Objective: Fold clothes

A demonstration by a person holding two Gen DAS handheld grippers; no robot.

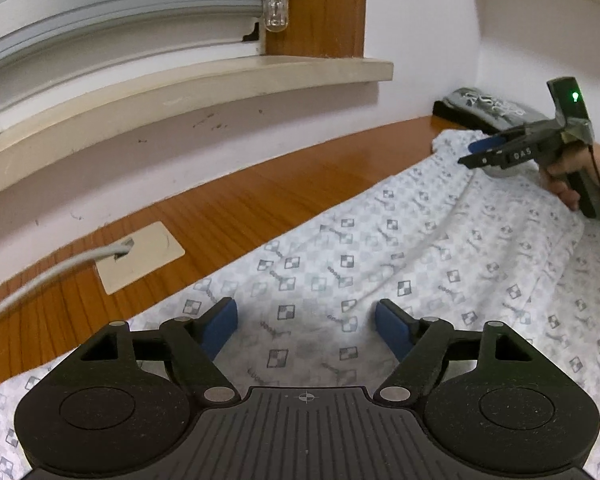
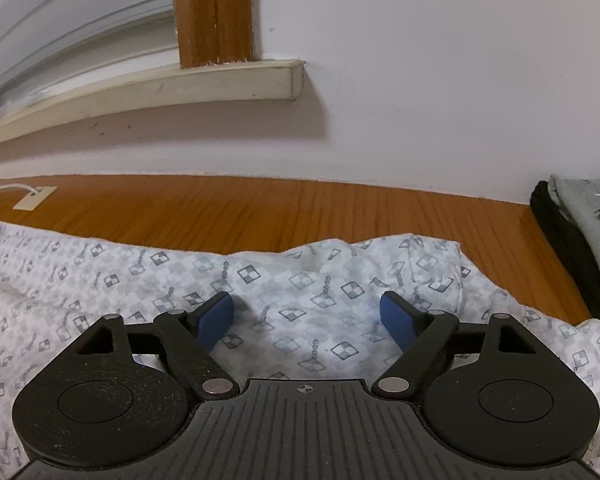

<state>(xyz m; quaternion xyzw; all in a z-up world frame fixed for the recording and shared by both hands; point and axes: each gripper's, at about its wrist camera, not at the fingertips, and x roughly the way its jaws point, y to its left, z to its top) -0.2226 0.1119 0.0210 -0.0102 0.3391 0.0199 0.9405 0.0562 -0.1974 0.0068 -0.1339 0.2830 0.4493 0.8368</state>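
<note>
A white garment (image 1: 380, 272) printed with small grey checkered squares lies spread along the wooden table (image 1: 228, 216). My left gripper (image 1: 306, 320) hovers open just above its left part, blue pads wide apart with only flat cloth below. In the right wrist view the same garment (image 2: 260, 288) shows a bunched, rumpled corner at its far right end. My right gripper (image 2: 308, 316) stands open over that end, nothing pinched between its pads. The right gripper (image 1: 476, 152) also shows in the left wrist view, held by a hand above the far end of the cloth.
A folded grey printed garment (image 2: 592, 224) on a dark one lies at the table's right end. A wall with a window sill (image 1: 204, 80) runs behind the table. A beige cable plate (image 1: 140, 256) with a grey cable sits on the wood at left.
</note>
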